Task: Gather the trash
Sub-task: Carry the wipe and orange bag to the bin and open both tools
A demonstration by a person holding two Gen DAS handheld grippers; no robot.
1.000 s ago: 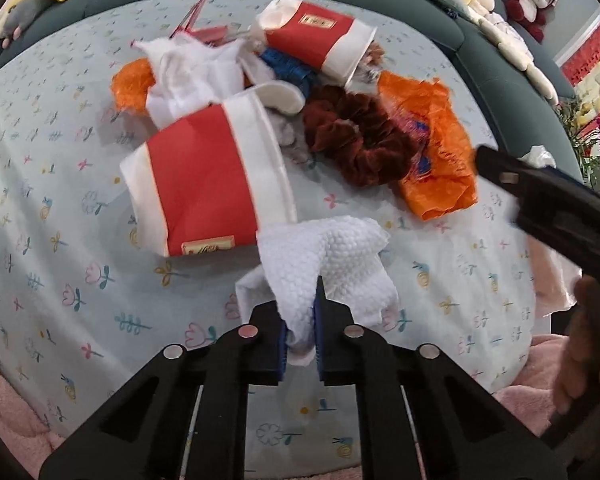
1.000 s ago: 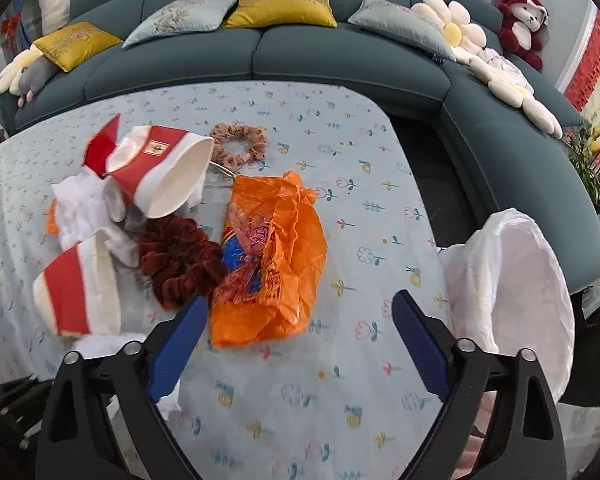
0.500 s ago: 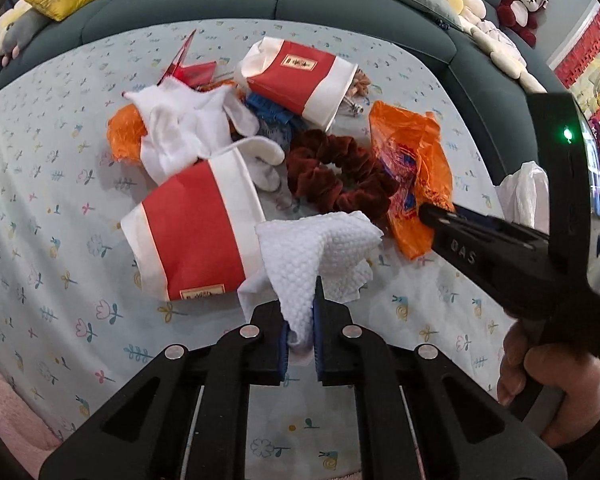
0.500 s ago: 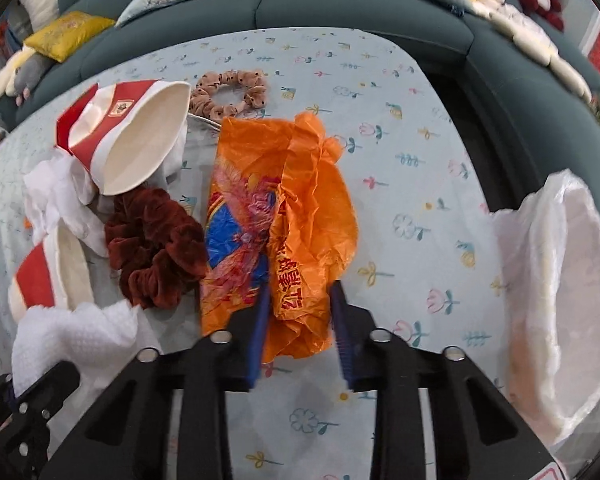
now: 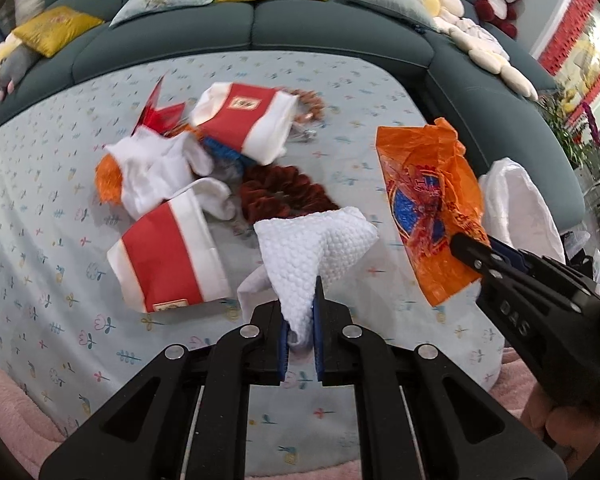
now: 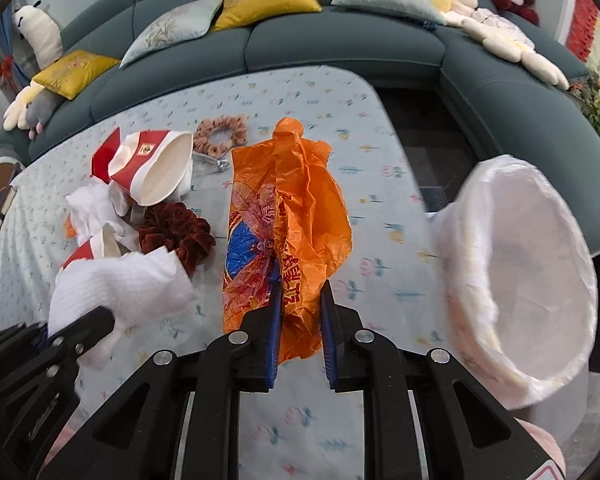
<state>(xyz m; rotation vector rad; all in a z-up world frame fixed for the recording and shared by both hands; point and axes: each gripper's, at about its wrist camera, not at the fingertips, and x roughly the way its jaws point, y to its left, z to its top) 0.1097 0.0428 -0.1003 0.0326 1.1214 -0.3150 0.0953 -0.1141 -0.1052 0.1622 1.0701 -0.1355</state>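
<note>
On a desk covered by a floral cloth, red-and-white paper cups, crumpled tissues and a dark red scrunchie lay heaped at the left. The left gripper was pinched shut on a white textured wipe, held clear of the cloth. Further right, the right gripper had just been closing, and its pads now pinched an orange plastic bag. At the far right stood a white-lined bin, beside the desk. Both pieces looked picked up; the next move likely called for carrying them rightward over the bin's mouth and releasing.
</note>
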